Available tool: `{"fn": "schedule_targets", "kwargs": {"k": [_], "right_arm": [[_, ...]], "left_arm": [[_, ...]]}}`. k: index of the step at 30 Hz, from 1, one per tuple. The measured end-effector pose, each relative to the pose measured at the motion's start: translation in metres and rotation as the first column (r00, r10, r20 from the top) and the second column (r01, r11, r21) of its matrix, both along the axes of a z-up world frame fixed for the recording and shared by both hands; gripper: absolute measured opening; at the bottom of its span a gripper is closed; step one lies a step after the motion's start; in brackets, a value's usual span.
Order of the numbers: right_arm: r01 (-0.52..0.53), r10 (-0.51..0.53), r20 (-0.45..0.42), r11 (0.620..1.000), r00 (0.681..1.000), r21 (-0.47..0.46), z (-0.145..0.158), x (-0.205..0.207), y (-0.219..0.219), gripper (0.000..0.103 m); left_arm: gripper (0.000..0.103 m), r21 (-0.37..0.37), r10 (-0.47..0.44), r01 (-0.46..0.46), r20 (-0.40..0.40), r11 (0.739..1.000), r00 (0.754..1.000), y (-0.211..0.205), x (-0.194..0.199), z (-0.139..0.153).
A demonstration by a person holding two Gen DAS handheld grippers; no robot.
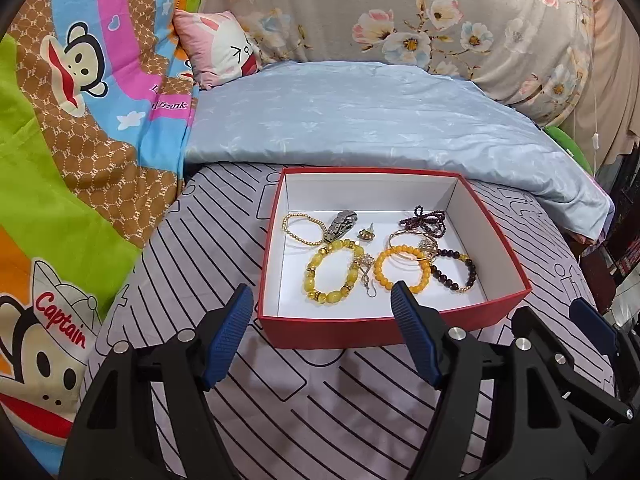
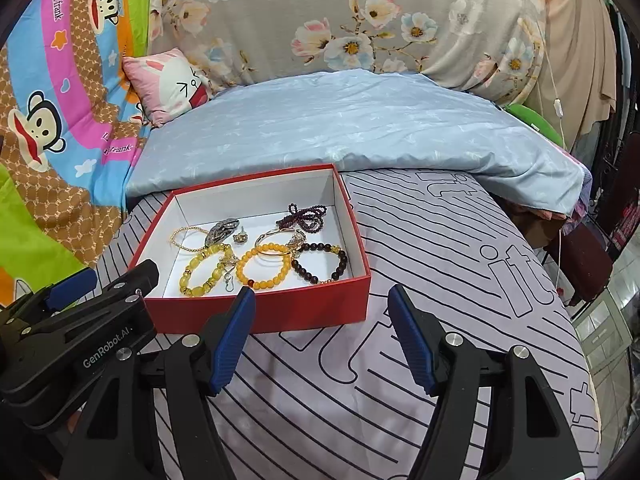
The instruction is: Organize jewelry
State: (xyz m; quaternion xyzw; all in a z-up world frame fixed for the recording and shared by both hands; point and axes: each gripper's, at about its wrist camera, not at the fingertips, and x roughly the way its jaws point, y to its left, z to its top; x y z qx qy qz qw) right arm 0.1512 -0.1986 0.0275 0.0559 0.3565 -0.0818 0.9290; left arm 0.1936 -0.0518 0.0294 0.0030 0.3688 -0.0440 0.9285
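Note:
A red box (image 1: 320, 330) with a white inside sits on the striped bed sheet; it also shows in the right wrist view (image 2: 312, 304). In it lie a yellow bead bracelet (image 1: 332, 272), an orange bead bracelet (image 1: 402, 268), a dark bead bracelet (image 1: 456, 270), a thin gold bead bracelet (image 1: 302, 228), a purple bead strand (image 1: 428, 222), a silver clip (image 1: 340, 224) and small earrings. My left gripper (image 1: 322, 304) is open and empty just in front of the box. My right gripper (image 2: 322, 306) is open and empty, in front of the box's right corner.
A folded light blue quilt (image 1: 360, 120) lies behind the box. A cartoon monkey blanket (image 1: 80, 120) rises on the left, with a small pink pillow (image 1: 220, 48) and a floral quilt (image 1: 420, 16) at the back. The bed edge drops off on the right (image 2: 576, 320).

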Motion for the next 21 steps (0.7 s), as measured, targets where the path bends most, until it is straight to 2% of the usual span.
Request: {"fn": "schedule_targets", "kwargs": {"k": [4, 21], "right_arm": [[0.008, -0.008, 0.002, 1.0, 1.0, -0.014, 0.001, -0.006, 0.004, 0.068], [0.009, -0.009, 0.003, 1.0, 1.0, -0.017, 0.003, -0.01, 0.008, 0.068]], "left_arm": [[0.069, 0.031, 0.008, -0.009, 0.014, 0.999, 1.0, 0.0, -0.004, 0.002], [0.069, 0.043, 0.031, -0.032, 0.026, 0.999, 0.999, 0.005, -0.012, 0.006]]}}
